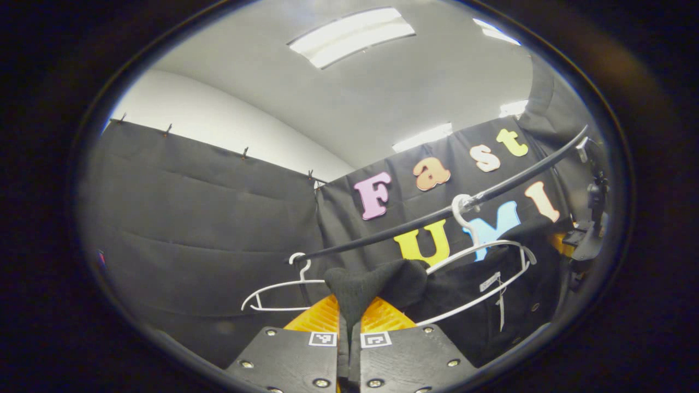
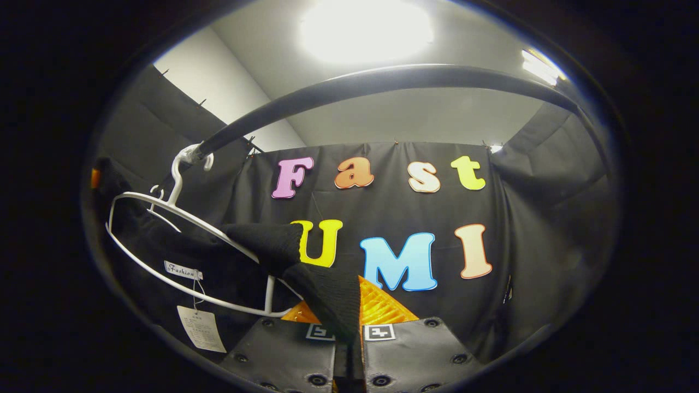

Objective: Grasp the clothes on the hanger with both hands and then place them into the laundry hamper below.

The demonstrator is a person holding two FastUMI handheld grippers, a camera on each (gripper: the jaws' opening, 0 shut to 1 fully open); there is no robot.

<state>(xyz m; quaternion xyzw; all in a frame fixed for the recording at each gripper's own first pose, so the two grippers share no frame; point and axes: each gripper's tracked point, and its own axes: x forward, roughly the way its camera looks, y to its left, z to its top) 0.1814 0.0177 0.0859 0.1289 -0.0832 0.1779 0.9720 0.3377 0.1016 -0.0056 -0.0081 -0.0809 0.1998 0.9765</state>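
Garment (image 1: 377,286) hangs on white hanger (image 1: 480,248) under rail (image 1: 524,177). Left gripper (image 1: 348,327) pinches its fabric; right gripper (image 2: 349,333) pinches fabric likewise.

The left gripper (image 1: 349,327) points upward, its two fingers pressed together on a fold of the black garment (image 1: 377,284). The right gripper (image 2: 349,335) does likewise — fingers closed, pinching the dark knit cloth — tilted up too.
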